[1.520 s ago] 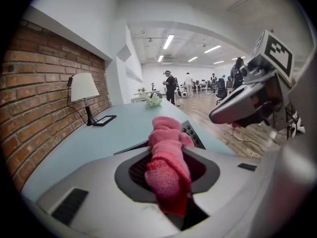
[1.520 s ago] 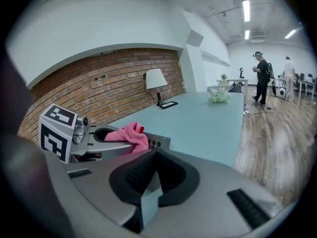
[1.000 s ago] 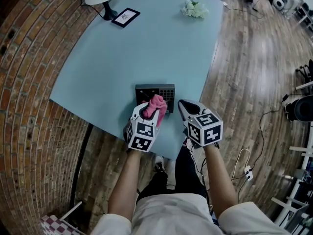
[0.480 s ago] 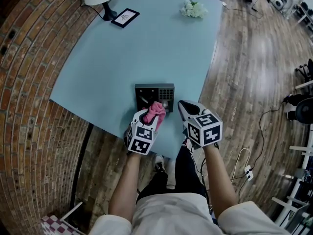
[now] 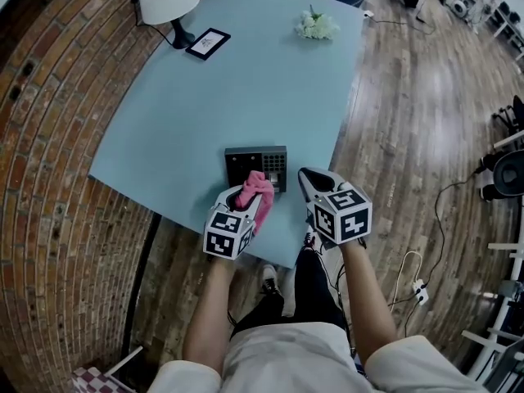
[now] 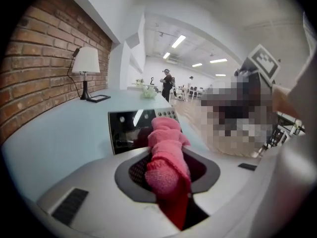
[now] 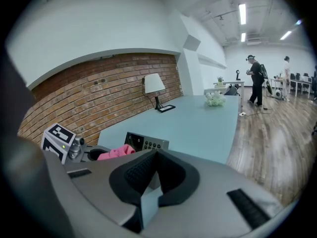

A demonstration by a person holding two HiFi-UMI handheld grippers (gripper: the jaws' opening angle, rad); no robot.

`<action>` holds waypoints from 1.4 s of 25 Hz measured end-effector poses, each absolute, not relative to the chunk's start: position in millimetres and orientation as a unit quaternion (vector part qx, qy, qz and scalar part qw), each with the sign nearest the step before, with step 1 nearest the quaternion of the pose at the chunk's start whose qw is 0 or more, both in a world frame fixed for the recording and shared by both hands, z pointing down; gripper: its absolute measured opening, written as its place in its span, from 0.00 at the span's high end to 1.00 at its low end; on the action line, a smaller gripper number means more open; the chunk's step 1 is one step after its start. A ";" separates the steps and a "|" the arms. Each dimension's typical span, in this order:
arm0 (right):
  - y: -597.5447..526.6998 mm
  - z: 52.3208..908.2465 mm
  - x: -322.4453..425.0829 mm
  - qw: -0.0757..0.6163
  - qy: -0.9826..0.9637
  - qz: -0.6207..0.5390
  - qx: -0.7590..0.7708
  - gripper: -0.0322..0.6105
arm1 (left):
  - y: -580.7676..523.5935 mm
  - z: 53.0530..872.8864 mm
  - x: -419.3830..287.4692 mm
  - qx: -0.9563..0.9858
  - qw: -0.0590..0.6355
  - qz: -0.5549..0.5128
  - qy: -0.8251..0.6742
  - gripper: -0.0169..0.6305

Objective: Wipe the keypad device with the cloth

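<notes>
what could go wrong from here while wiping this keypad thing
1. The right gripper is shut on nothing and is not gripping the keypad device, so a wiping push may slide the device across the table.
2. The cloth is bunched in the left gripper with only its tip over the device. It may cover just a narrow strip or tug loose.
</notes>
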State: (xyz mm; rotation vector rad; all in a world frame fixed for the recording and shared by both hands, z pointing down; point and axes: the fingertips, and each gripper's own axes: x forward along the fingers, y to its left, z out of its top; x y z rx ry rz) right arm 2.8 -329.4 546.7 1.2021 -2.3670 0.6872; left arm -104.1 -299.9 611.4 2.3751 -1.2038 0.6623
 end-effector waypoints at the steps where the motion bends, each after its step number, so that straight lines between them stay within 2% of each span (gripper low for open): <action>1: -329.1 544.1 4.2 0.197 -0.846 0.244 0.431 0.93 | -305.1 598.8 -101.5 0.852 0.192 0.221 -0.433 0.76; 10: -323.4 538.0 14.8 0.196 -0.845 0.243 0.434 0.93 | -365.8 533.7 -76.3 0.855 0.101 0.197 -0.470 0.76; 23: -324.9 548.7 24.8 0.194 -0.850 0.246 0.423 0.93 | -385.0 556.9 -54.0 0.838 -0.021 0.287 -0.463 0.75; 35: -320.5 556.8 24.6 0.198 -0.846 0.253 0.426 0.93 | -354.4 580.5 -44.4 0.845 -0.025 0.316 -0.430 0.75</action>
